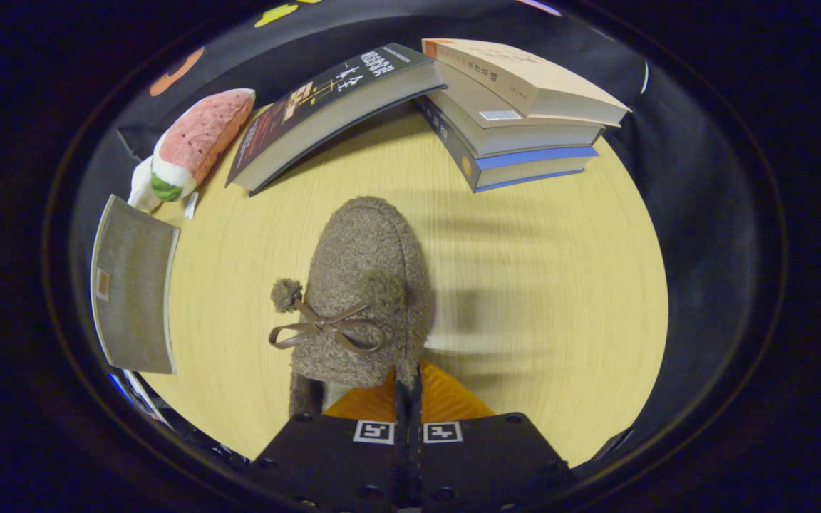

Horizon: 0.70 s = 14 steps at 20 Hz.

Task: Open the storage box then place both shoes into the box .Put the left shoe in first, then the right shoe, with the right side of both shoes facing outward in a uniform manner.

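Note:
A fuzzy brown shoe (368,285) with a leather bow (325,329) and a pompom hangs just ahead of my fingers, toe pointing away from me, above the wooden table (539,285). My gripper (407,388) is shut, its orange fingers (446,399) pinching the shoe's rim at the opening. The shoe casts a blurred shadow on the table to its right. A grey, fabric-textured flat-topped thing (132,285), possibly the storage box, sits at the table's left edge, left of the shoe.
Beyond the shoe lies a black-covered book (325,107), leaning against a stack of three books (517,114) at the far right. A plush watermelon slice (193,142) lies at the far left. Bare tabletop lies to the right of the shoe.

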Available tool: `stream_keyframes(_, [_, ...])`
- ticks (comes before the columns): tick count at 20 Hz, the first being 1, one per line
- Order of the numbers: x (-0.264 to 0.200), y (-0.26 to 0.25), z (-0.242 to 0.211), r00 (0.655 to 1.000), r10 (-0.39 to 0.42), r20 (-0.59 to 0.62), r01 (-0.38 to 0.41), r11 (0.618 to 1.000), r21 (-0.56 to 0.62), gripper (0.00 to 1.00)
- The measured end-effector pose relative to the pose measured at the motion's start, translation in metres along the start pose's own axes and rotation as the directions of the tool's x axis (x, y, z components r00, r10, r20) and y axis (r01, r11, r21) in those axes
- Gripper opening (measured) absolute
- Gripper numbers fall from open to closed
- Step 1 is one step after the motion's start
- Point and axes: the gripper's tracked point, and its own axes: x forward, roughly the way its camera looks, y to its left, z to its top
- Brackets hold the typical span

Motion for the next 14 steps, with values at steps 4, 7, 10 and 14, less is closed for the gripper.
stream_keyframes(4, [-0.033, 0.01, 0.008, 0.999, 0.038, 0.037, -0.04, 0.998, 0.051, 0.0])
stream_keyframes(7, [-0.071, 0.034, 0.02, 0.994, 0.089, 0.068, -0.094, 0.993, 0.071, 0.0])
stream_keyframes(10, [-0.11, 0.071, 0.035, 0.988, 0.125, 0.09, -0.132, 0.989, 0.071, 0.0])
stream_keyframes(14, [-0.16, 0.146, 0.058, 0.969, 0.217, 0.115, -0.226, 0.972, 0.071, 0.0])
